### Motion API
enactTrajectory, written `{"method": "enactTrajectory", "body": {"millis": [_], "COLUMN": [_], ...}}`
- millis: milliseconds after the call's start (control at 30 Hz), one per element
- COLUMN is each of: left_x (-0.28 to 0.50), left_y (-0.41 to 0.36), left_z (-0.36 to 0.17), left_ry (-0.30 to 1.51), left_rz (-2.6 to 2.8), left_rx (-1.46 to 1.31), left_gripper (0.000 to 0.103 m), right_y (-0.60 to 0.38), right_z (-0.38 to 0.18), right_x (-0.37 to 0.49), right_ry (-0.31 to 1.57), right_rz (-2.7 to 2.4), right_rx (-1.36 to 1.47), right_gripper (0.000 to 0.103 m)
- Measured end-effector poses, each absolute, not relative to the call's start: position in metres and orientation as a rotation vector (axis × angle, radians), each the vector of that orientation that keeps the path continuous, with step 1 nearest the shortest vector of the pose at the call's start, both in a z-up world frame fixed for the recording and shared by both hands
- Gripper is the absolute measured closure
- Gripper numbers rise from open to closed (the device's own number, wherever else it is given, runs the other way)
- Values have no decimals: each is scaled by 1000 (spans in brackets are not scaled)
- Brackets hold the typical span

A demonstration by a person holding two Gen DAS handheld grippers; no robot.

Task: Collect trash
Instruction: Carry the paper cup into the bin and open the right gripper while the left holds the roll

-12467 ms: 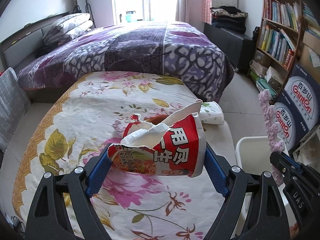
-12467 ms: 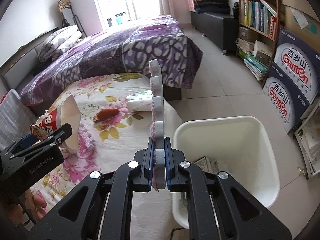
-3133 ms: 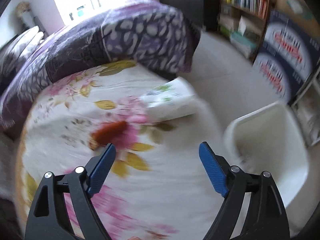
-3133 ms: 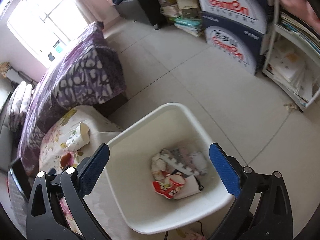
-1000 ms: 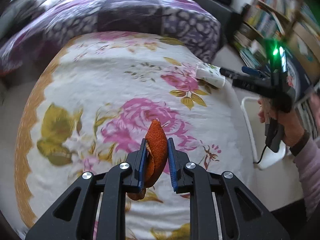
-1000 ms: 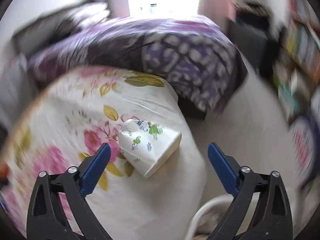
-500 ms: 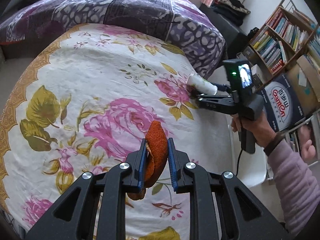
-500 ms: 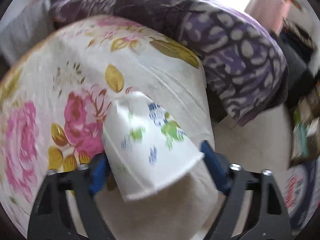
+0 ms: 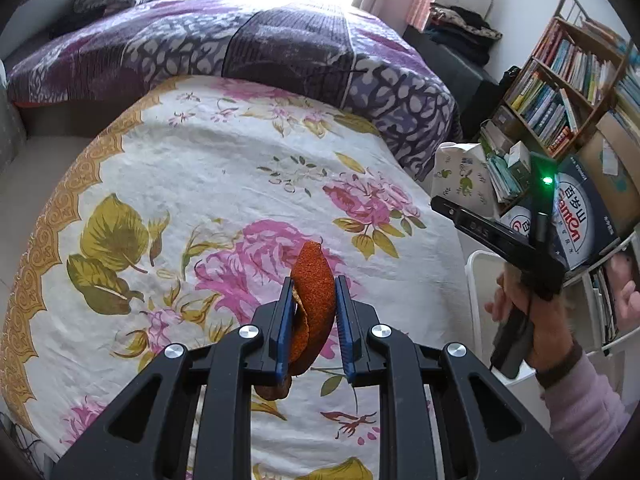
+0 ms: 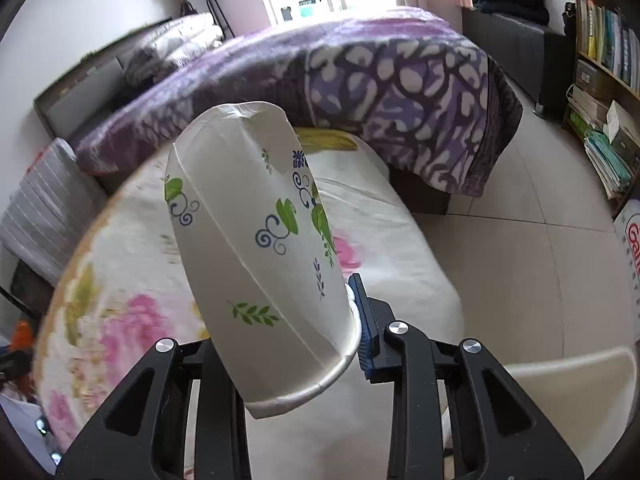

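Orange peel [image 9: 314, 280] is sitting pinched between the blue pads of the left gripper [image 9: 311, 322], held above the flowered bedspread [image 9: 192, 184]. The right gripper [image 10: 288, 344] is closing on a crushed paper cup [image 10: 260, 248] — its rim is lying between the pads, base pointing away. Only the left wrist view is showing the person's hand [image 9: 520, 300] — and the bin's [image 10: 580, 392] rim beside it.
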State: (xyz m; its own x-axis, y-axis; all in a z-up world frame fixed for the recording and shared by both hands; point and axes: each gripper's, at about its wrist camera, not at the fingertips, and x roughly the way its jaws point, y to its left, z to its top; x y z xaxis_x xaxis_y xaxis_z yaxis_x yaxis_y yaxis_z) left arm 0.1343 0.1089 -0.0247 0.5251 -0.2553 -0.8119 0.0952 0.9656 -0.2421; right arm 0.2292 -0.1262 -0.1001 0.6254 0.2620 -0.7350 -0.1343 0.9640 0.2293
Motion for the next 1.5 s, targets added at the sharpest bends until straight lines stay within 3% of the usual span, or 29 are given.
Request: {"method": "enactTrajectory", "body": {"millis": [533,1500], "left_x": [122,108], "left_y": [103,45], "left_z": [-5,-9], "left_ry": [876,827], "left_rz": [-139,-122], "left_rx": [-180,-80], "left_gripper": [83,83], "right_y": [-116,-176], "right_z": [-49,-43], "right_x": [143,88], "right_ry": [908,871], "right_rz": [156,52], "right_rx": [249,331], "right_gripper": [73,71]}}
